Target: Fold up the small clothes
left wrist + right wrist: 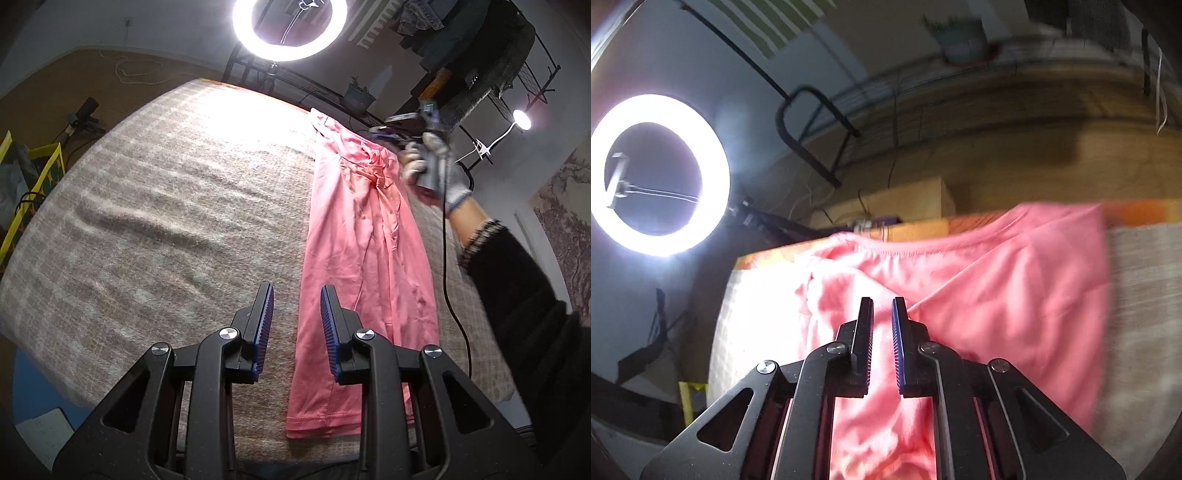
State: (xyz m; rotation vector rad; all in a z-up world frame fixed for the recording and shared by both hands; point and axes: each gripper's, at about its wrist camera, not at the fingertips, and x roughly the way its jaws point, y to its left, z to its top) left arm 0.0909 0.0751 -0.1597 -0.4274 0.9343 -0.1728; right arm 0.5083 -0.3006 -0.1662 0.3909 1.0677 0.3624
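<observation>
A pink garment (354,258) lies as a long narrow strip on the right part of the beige blanket (166,203), hem nearest me, with a bunched knot of wrinkles toward its far end. My left gripper (297,290) hovers open over the strip's left edge near the hem, nothing between its fingers. A gloved hand (432,166) holds my right gripper (388,131), blurred, over the garment's far end. In the right wrist view that gripper (882,301) stands over crumpled pink cloth (997,295), its fingers a narrow gap apart with cloth showing through the gap and none seen pinched.
A ring light (290,29) glares at the table's far edge and also shows as the ring light (661,173). A black cable (448,295) hangs beside a dark sleeve (517,295). A clip lamp (521,120) and a clothes rack stand far right. The left half of the blanket is bare.
</observation>
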